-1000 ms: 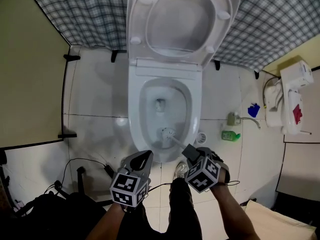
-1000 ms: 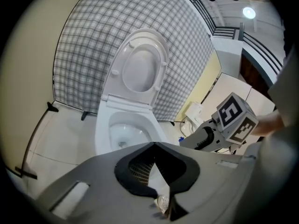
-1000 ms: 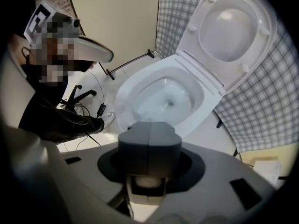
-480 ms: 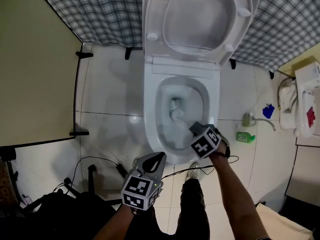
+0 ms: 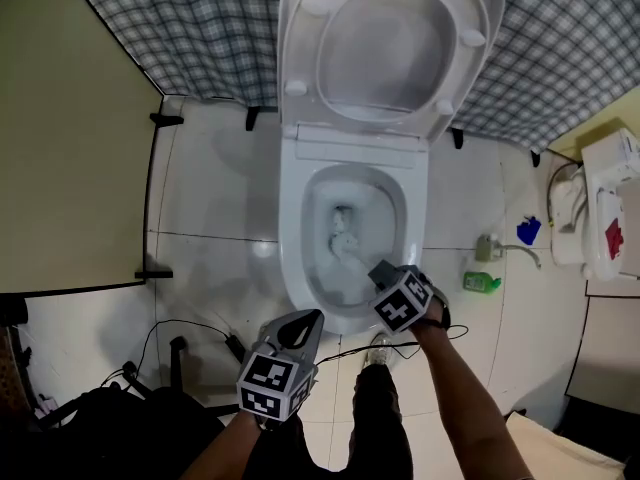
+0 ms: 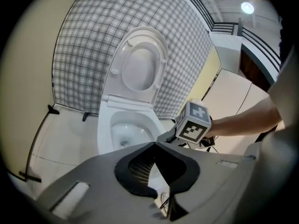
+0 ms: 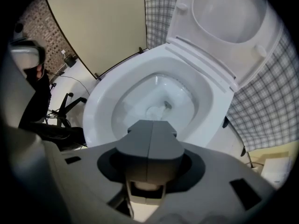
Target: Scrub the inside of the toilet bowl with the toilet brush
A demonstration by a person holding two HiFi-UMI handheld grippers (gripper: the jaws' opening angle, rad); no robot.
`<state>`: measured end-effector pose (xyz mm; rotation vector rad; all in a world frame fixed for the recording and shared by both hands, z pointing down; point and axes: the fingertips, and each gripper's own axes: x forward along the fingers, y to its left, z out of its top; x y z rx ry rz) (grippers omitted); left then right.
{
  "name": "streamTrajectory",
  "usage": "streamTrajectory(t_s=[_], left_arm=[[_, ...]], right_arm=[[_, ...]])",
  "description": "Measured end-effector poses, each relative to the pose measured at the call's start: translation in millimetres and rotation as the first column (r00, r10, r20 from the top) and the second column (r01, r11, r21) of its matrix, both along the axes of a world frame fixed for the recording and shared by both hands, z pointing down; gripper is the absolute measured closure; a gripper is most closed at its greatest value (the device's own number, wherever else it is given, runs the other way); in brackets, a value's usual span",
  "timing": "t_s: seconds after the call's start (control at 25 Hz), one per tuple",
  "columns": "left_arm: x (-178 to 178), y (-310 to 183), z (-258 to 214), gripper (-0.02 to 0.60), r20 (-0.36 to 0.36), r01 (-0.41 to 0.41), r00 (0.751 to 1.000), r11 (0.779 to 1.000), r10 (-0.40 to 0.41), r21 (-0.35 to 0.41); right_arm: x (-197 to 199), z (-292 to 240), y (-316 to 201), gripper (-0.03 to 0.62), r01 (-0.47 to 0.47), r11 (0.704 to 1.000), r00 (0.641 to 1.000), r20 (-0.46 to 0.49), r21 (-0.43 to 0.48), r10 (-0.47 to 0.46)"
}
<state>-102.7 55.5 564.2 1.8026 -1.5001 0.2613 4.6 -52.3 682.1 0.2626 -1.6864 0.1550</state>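
The white toilet bowl (image 5: 292, 258) stands with its lid (image 5: 390, 43) raised against the checked wall. In the head view my right gripper (image 5: 383, 276) is over the bowl's front right rim, shut on the toilet brush handle (image 5: 362, 260). The brush head (image 5: 345, 242) is down inside the bowl near the water. In the right gripper view the jaws meet over a white handle (image 7: 145, 192), and they hide most of the brush; the bowl (image 7: 100, 111) lies beyond. My left gripper (image 5: 303, 325) hangs in front of the bowl, shut and holding nothing. The left gripper view shows the bowl (image 6: 105, 125).
A green bottle (image 5: 482, 282) and a blue item (image 5: 528, 231) lie on the tiled floor right of the toilet, with a white unit (image 5: 605, 208) at the far right. Cables (image 5: 190, 328) trail at lower left. A beige partition (image 5: 70, 148) closes the left side.
My right gripper has moved from the bowl's front edge forward over the bowl, carrying the brush head deeper in. The left gripper has stayed low in front.
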Motion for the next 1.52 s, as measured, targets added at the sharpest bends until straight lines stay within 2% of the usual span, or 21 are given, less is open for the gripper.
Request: streamTrajectory(t_s=[0.28, 0.4, 0.48, 0.6, 0.68, 0.84, 1.0, 1.2, 1.4, 1.48, 1.52], left_arm=[[19, -8, -25, 0.571, 0.005, -0.028, 1.000, 0.999, 0.028, 0.019], [19, -8, -37, 0.571, 0.026, -0.027, 0.999, 0.999, 0.027, 0.018], [22, -7, -45, 0.571, 0.031, -0.024, 0.999, 1.000, 0.024, 0.020], [23, -7, -57, 0.571, 0.037, -0.018, 0.999, 0.999, 0.016, 0.036], [21, -8, -66, 0.571, 0.042, -0.014, 0.999, 0.999, 0.012, 0.046], [19, -15, -78, 0.571, 0.054, -0.014, 0.998, 0.998, 0.011, 0.069], [24, -26, -94, 0.571, 0.056, -0.012, 0.998, 0.996, 0.007, 0.094], [50, -48, -123, 0.571, 0.059, -0.071, 0.996, 0.989, 0.064, 0.127], [92, -72, -135, 0.571, 0.058, -0.148, 0.988, 0.977, 0.140, 0.152], [113, -81, -137, 0.571, 0.051, -0.180, 0.983, 0.972, 0.175, 0.149], [124, -85, -133, 0.571, 0.046, -0.193, 0.981, 0.970, 0.189, 0.146]], right_arm=[[35, -52, 56, 0.414, 0.083, 0.995, 0.997, 0.007, -0.051, -0.083], [37, -67, 75, 0.414, 0.106, 0.992, 0.994, 0.027, -0.061, -0.105], [44, -79, 75, 0.416, 0.059, 0.997, 0.997, 0.059, -0.043, -0.056], [59, -99, 65, 0.416, -0.068, 0.997, 0.988, 0.137, -0.021, 0.070], [64, -119, 58, 0.416, -0.175, 0.984, 0.956, 0.233, -0.046, 0.180], [79, -163, 39, 0.416, -0.328, 0.937, 0.833, 0.430, -0.122, 0.348], [95, -212, 24, 0.416, -0.379, 0.916, 0.742, 0.547, -0.133, 0.387], [130, -278, -1, 0.416, -0.478, 0.871, 0.627, 0.650, -0.114, 0.429], [184, -303, -17, 0.416, -0.570, 0.818, 0.564, 0.687, -0.078, 0.458], [209, -302, -21, 0.416, -0.608, 0.791, 0.555, 0.678, -0.066, 0.483], [221, -296, -23, 0.416, -0.621, 0.782, 0.562, 0.666, -0.053, 0.491]])
